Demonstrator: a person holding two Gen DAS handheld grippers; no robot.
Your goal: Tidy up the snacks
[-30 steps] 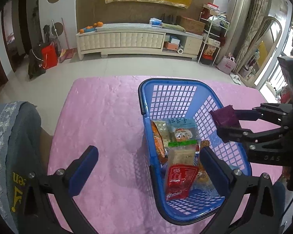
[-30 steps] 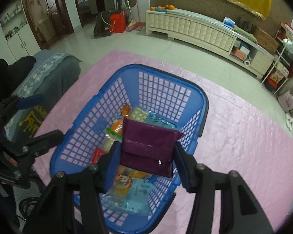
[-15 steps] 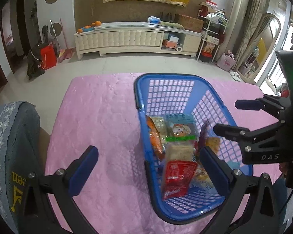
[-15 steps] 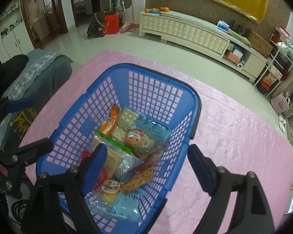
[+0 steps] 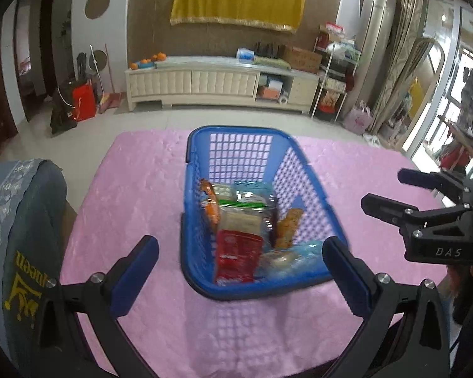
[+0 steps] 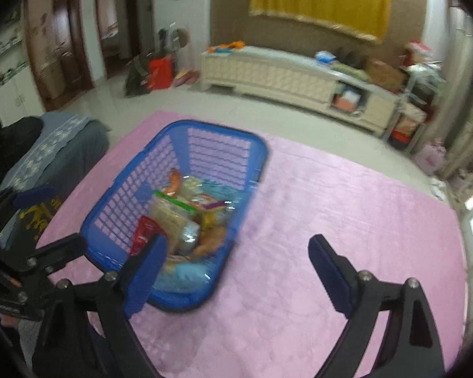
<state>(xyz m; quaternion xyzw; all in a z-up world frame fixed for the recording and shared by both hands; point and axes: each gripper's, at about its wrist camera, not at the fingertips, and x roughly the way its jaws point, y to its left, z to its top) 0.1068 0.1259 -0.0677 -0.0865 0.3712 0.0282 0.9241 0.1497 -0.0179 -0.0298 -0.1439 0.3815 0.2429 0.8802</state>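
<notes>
A blue plastic basket (image 5: 189, 189) (image 6: 116, 195) stands on the pink tablecloth (image 5: 135, 195), holding several snack packets. Among them are a red packet (image 5: 236, 258), an orange one (image 5: 211, 208) and a purple packet (image 5: 271, 220) standing on edge. My left gripper (image 5: 239, 245) is open and empty, hanging just before the basket's near end. My right gripper (image 6: 236, 242) (image 5: 385, 189) is to the right of the basket over bare cloth. Its jaws are opening and nothing is between them. In the right wrist view my left gripper (image 6: 52, 217) shows at the far left.
A grey cushioned seat with yellow lettering (image 5: 19, 220) presses against the table's left side. Pink cloth (image 6: 331, 220) stretches right of the basket. Beyond the table's far edge lie tiled floor and a long cream cabinet (image 5: 220, 85).
The right gripper let go of the purple packet, which dropped into the basket, and its jaws spread wide. Both grippers drew back from the basket, the right one ending beside it.
</notes>
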